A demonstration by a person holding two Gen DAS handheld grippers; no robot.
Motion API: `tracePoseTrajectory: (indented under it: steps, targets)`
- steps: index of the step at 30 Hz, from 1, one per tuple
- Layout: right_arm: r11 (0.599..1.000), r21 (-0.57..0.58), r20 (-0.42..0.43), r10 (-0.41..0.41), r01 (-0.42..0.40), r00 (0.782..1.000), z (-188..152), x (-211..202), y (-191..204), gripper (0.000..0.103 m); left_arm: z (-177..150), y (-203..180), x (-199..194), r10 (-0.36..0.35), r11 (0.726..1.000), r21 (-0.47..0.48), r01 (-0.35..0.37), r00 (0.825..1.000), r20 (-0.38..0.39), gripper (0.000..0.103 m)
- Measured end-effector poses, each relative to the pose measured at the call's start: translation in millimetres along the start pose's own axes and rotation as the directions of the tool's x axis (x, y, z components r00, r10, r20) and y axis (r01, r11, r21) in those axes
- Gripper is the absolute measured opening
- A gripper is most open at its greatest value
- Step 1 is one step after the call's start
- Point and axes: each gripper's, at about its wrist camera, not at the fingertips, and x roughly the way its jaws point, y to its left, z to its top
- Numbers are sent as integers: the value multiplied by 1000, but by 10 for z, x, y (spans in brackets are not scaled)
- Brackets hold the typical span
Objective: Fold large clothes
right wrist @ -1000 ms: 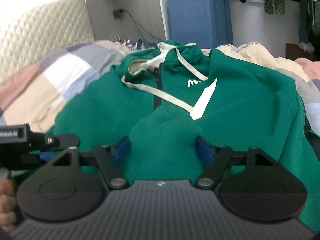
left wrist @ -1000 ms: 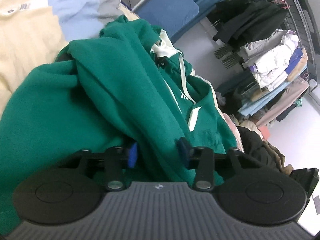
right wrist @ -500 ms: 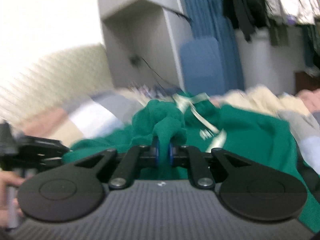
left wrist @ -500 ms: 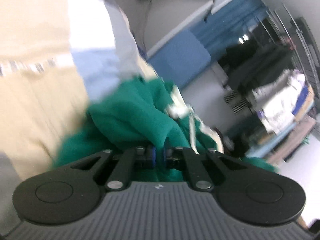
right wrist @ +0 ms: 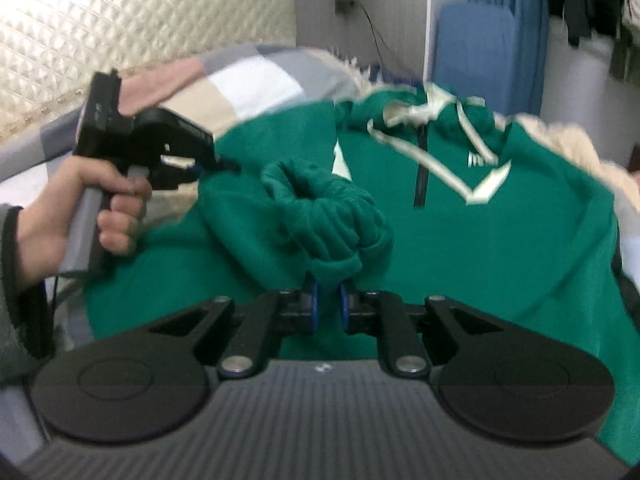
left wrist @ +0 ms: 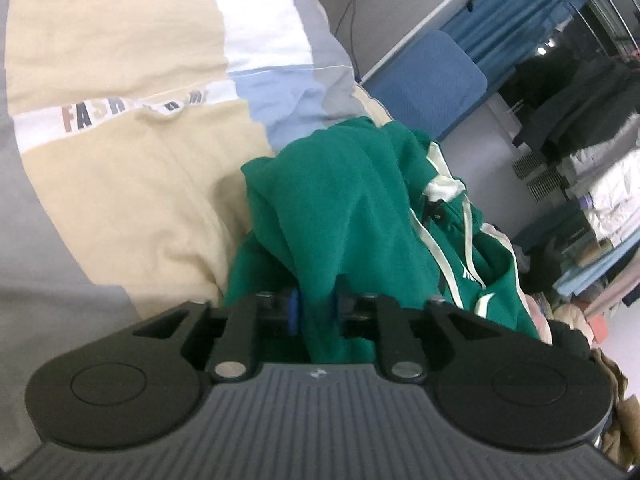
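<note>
Gripping bunched fabric of the green hoodie [right wrist: 500,216] on the patchwork quilt [left wrist: 120,168], both the left gripper [left wrist: 314,314] and right gripper [right wrist: 327,306] are clenched; folding looks barely begun.

Your right gripper [right wrist: 326,306] pinches a bunched fold of the green hoodie [right wrist: 500,240] near the camera. To the left, your left hand [right wrist: 80,208] holds the left gripper [right wrist: 224,166] at the hoodie's edge. Far behind lies a patchwork quilt [right wrist: 256,84].

Black claw [right wrist: 326,306], blue pads [right wrist: 315,304], grey sleeve [right wrist: 10,300]
</note>
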Motion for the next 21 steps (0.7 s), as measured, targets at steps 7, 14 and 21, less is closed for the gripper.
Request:
tracePoseTrajectory:
  steps: [7,14,21]
  targets:
    - [978,174,96,101,-117,990,42,-384,-198,72,-72,-104,-450,-68,997,31,67,997,27,53]
    - [891,420,195,96,-171,976,122,-286,-630,72,-147,-111,-426,-54,998,41,54,998,-8,54]
    - [894,427,109,95,-133,989,155,197,-635,45,-186,-98,-250,-22,999,47,24,999,-38,54]
